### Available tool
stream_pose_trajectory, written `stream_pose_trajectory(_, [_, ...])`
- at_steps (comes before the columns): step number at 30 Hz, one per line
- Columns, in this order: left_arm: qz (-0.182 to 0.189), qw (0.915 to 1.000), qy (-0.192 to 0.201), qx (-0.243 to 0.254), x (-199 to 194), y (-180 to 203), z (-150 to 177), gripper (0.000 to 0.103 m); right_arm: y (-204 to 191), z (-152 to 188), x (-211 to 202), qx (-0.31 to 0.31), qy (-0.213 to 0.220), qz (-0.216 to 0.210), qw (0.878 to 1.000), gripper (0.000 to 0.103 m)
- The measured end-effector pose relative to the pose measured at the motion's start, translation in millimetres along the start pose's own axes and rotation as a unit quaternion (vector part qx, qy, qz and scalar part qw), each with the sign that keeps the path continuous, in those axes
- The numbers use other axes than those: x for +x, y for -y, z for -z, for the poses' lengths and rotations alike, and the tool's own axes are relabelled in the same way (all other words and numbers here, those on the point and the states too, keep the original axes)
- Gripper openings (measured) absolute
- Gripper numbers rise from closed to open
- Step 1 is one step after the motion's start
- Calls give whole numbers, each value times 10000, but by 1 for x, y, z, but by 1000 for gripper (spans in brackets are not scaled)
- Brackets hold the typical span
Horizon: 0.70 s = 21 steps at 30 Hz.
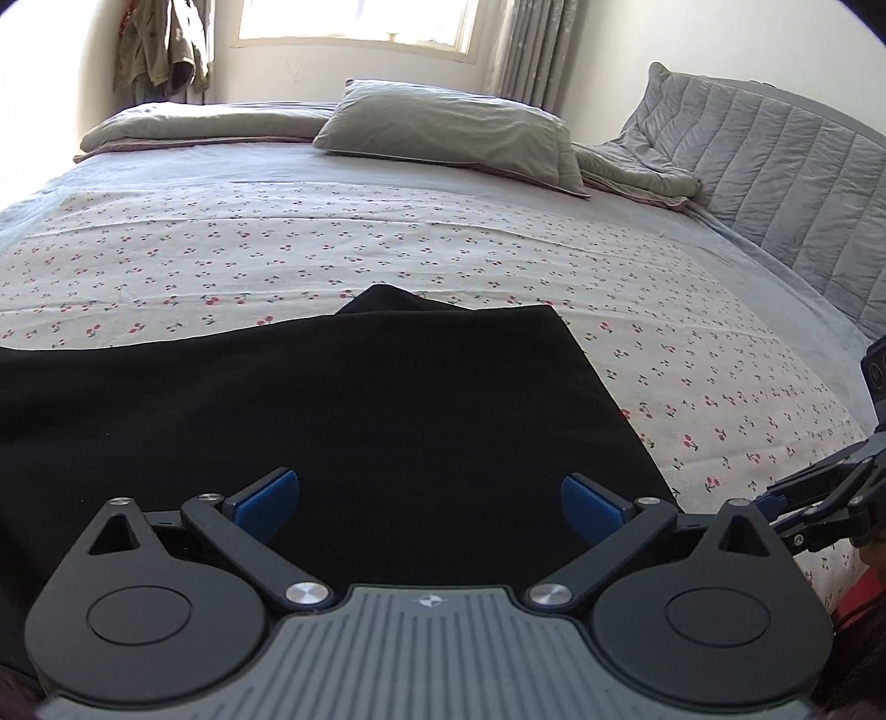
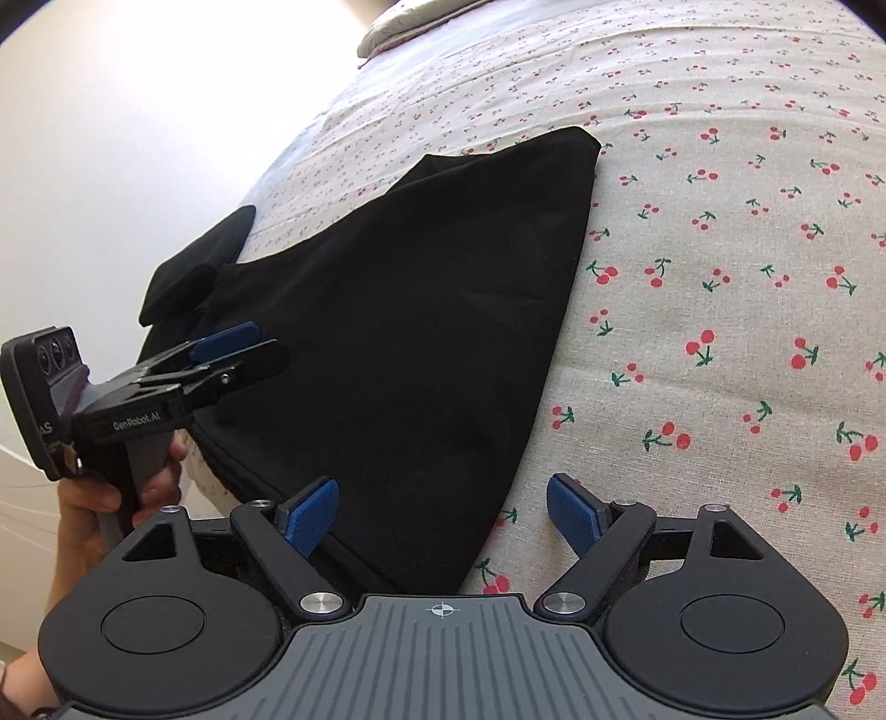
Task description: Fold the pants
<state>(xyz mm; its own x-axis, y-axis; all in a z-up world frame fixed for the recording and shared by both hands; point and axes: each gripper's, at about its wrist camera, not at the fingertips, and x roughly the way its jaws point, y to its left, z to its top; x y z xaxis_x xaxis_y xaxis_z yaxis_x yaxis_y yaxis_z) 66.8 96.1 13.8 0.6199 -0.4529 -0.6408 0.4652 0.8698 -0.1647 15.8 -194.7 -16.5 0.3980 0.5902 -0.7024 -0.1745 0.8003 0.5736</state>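
Note:
The black pants (image 1: 332,421) lie flat on the cherry-print sheet (image 1: 277,249) near the bed's front edge. My left gripper (image 1: 429,507) is open and empty, hovering just above the pants, its blue pads (image 1: 266,498) wide apart. In the right wrist view the pants (image 2: 415,310) spread from the lower middle up to the left, with one end hanging off the bed edge. My right gripper (image 2: 440,523) is open and empty over the pants' near corner. The left gripper (image 2: 243,354) shows there at the left, held over the pants.
A grey pillow (image 1: 448,133) and a folded grey quilt (image 1: 205,122) lie at the far side of the bed. A padded grey headboard (image 1: 775,166) stands at the right. A window (image 1: 354,22) and hanging clothes (image 1: 160,44) are behind. The right gripper (image 1: 819,504) shows at the right edge.

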Motion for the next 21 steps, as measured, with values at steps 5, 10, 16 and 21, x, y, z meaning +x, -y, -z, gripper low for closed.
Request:
stream_pose_trajectory(5, [620, 9967, -41, 519, -5, 15, 24, 103, 10, 9, 5, 236, -219, -289, 9991, 45])
stream_pose_trajectory(10, [1138, 9868, -6, 1156, -7, 35, 41, 103, 14, 14, 6, 439, -252, -482, 9976, 30])
stream_pose_trajectory(16, [1630, 9701, 175, 1789, -12, 60, 51, 103, 12, 10, -5, 576, -180, -747, 9954, 28])
stream_pose_trajectory(21, [1605, 9660, 281, 2008, -3, 83, 55, 102, 3, 3, -16, 497, 8, -957, 9942, 28])
